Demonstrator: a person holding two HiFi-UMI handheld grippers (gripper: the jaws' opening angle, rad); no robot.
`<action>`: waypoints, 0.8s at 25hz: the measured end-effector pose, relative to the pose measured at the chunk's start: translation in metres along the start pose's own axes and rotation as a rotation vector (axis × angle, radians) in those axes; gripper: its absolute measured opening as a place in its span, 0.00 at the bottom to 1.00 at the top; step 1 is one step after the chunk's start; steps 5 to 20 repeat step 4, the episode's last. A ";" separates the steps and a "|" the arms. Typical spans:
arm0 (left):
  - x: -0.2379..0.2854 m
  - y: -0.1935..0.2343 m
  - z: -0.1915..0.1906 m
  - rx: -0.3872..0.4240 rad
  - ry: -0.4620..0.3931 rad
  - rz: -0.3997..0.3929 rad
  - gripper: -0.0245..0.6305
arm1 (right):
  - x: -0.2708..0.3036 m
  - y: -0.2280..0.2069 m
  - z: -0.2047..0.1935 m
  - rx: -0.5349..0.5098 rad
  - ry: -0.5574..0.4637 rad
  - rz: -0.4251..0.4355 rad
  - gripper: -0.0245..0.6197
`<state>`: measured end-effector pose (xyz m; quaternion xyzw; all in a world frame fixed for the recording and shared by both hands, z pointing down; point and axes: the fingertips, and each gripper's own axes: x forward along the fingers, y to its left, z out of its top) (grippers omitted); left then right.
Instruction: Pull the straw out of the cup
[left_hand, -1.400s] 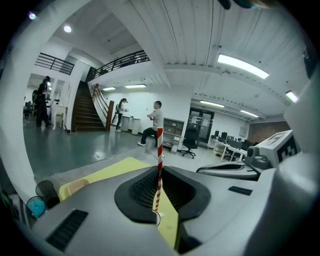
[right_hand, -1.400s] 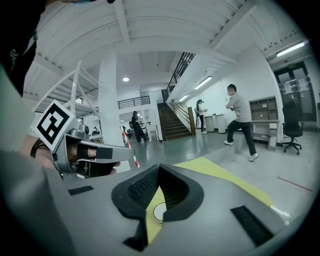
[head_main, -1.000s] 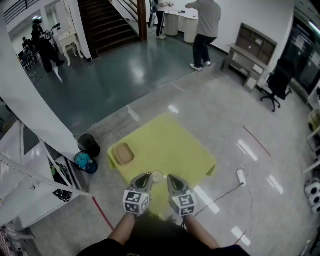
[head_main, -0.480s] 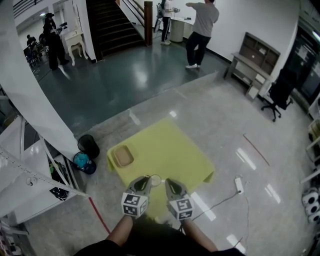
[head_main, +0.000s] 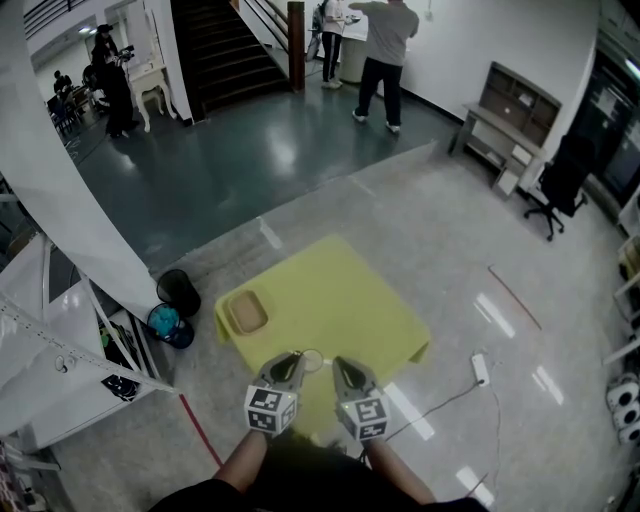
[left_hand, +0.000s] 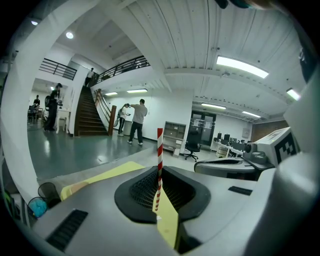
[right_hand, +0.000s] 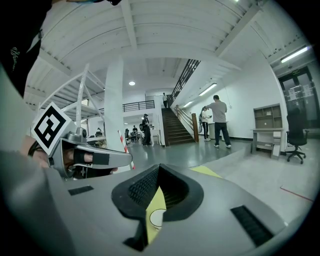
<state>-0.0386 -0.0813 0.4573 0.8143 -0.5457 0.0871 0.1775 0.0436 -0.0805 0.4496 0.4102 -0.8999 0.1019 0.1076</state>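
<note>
Straw pinched in my left gripper, right gripper pressed together — cup at 12 o'clock unheld — might tip.

Low yellow desk sits mid-floor with a tan tray at its 9 o'clock edge. Off the desk at about 9 there's a black bin with something blue right beside it. White power strip lies on the floor at 4, cable trailing off. Black office chair is at 2 and the staircase at 11. A couple of people are standing well off at 12.
</note>
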 end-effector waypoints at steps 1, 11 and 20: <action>0.001 0.000 0.001 0.001 -0.002 0.000 0.13 | 0.000 -0.001 0.000 -0.001 0.000 -0.001 0.06; 0.004 -0.002 0.004 0.003 -0.010 -0.003 0.13 | -0.001 -0.004 0.001 -0.004 -0.001 -0.001 0.06; 0.004 -0.002 0.004 0.003 -0.010 -0.003 0.13 | -0.001 -0.004 0.001 -0.004 -0.001 -0.001 0.06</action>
